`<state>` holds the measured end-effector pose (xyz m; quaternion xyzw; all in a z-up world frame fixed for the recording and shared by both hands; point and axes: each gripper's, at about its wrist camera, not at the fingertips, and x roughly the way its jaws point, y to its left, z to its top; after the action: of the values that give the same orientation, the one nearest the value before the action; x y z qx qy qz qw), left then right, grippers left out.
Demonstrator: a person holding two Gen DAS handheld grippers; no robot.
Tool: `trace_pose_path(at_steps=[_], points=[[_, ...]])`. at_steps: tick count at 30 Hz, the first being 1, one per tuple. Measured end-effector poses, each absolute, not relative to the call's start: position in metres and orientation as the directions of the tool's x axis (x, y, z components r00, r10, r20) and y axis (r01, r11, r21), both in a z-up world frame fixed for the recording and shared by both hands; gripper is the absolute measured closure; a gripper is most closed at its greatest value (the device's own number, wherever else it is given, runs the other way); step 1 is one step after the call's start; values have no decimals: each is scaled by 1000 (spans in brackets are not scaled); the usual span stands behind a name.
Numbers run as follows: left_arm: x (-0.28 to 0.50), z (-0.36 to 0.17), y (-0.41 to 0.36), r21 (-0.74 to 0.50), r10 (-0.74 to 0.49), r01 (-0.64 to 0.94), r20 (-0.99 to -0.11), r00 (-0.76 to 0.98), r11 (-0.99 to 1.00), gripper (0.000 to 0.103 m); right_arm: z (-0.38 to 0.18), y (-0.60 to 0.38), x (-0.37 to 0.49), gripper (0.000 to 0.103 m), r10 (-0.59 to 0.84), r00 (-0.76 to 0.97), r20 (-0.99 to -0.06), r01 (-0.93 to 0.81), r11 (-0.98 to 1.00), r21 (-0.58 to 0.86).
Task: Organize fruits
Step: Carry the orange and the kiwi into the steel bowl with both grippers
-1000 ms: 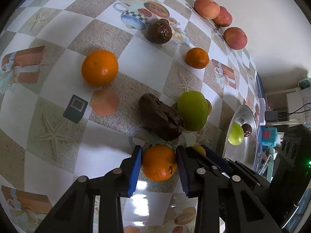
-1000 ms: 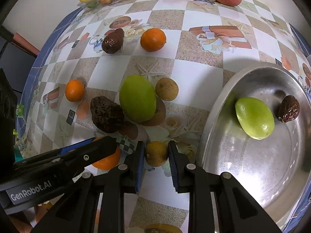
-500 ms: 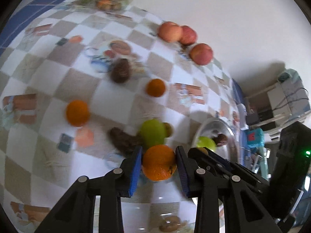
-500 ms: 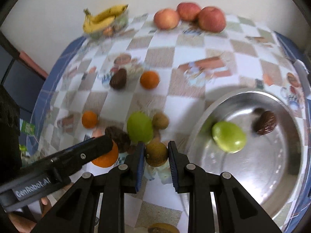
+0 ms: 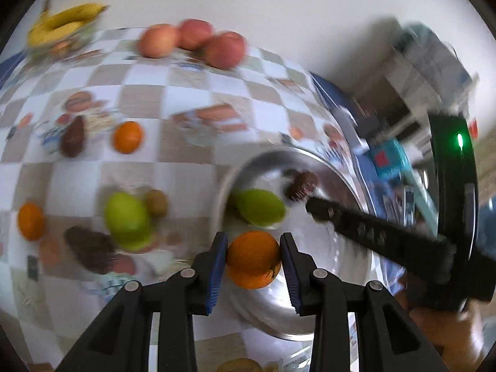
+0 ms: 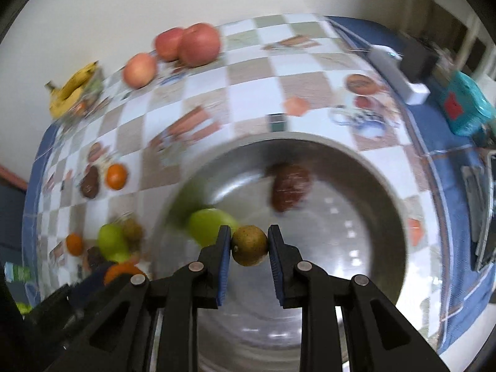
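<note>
Over the big metal bowl (image 6: 356, 161) on the table (image 6: 248, 71), both claws carry fruit. The left claw (image 5: 253, 259) squeezes an orange (image 5: 253, 259) between its blue pads. It is shut tight on it. The right claw (image 6: 250, 245) pinches a small brown fruit (image 6: 250, 245), round and speckled, and it is shut on that too.

The thing that matters now is where each fruit hangs above the bowl. The small brown fruit hangs right over the middle of the bowl, with shiny metal under it on every side. I think it can drop straight down from here. The orange hangs over the bowl's near left edge, just past the rim, so the left claw should go a bit more to the right before it lets go. The right claw is the nearer one to the middle.

Inside the bowl lie a green fruit (image 6: 210, 226) on the left side and a dark wrinkly fruit (image 6: 290, 190) on the far side. The brown fruit is just beside the green one, so it may bump it when it falls.

More fruit waits on the table to the left: another green fruit (image 5: 127, 218), two small oranges (image 5: 127, 137), dark fruits, red apples (image 5: 192, 43) far back, and bananas (image 5: 65, 23).
</note>
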<state>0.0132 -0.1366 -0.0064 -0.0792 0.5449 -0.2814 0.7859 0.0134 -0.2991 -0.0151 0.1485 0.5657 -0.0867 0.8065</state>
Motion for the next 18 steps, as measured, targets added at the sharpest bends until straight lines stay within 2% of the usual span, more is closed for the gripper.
trace_pose_path(at_steps=[6,18], points=[[5,-13,-168,-368,-510,455,-826,242,811,66,-22,-315,12,78,16,337,-941,351,925,142],[12,-47,-185,-374,-479,410,-857,191,832,66,-52,-318,19,78,43,257,-965,360,923,137]])
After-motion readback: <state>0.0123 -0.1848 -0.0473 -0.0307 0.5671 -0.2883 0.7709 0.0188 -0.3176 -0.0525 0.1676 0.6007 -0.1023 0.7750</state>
